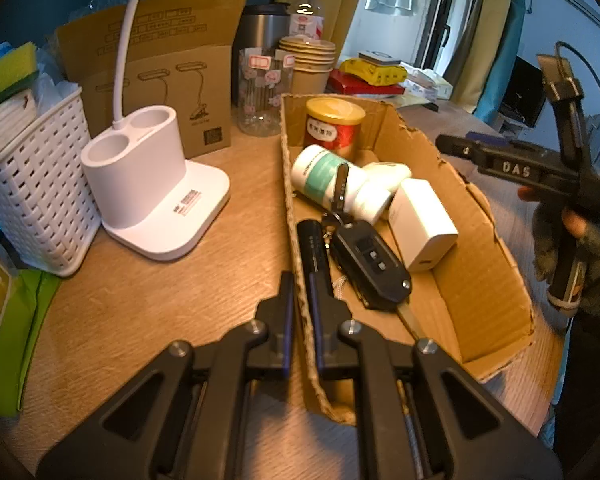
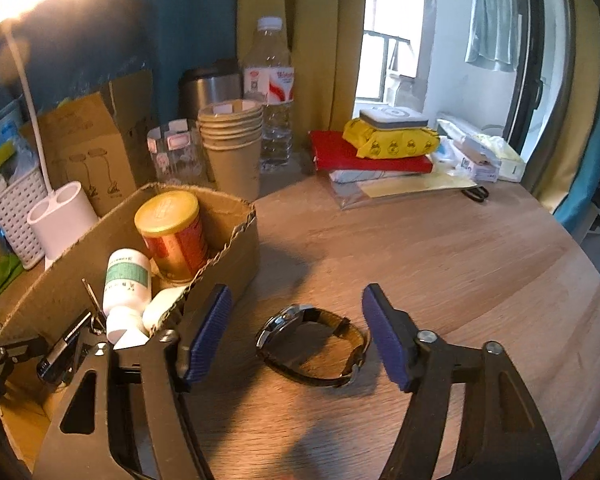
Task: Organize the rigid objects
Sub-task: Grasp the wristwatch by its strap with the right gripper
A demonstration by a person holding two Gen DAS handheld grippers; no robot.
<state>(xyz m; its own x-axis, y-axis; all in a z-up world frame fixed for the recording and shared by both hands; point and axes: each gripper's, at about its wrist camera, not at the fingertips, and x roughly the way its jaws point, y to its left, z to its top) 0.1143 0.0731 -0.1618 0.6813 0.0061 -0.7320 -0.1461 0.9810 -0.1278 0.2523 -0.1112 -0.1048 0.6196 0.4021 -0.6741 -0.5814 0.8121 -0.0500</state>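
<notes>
A torn cardboard box lies on the wooden table. It holds a red tin with a yellow lid, a white pill bottle, a white charger, a black car key and a black cylinder. My left gripper is shut on the box's left wall, one finger on each side. A wristwatch with a dark strap lies on the table just right of the box. My right gripper stands open around the watch, its blue pads clear of it on both sides.
Left of the box stand a white lamp base and a white woven basket. Behind it are stacked paper cups, a glass jar and a water bottle. A red book with a yellow pack and scissors lie at the back right.
</notes>
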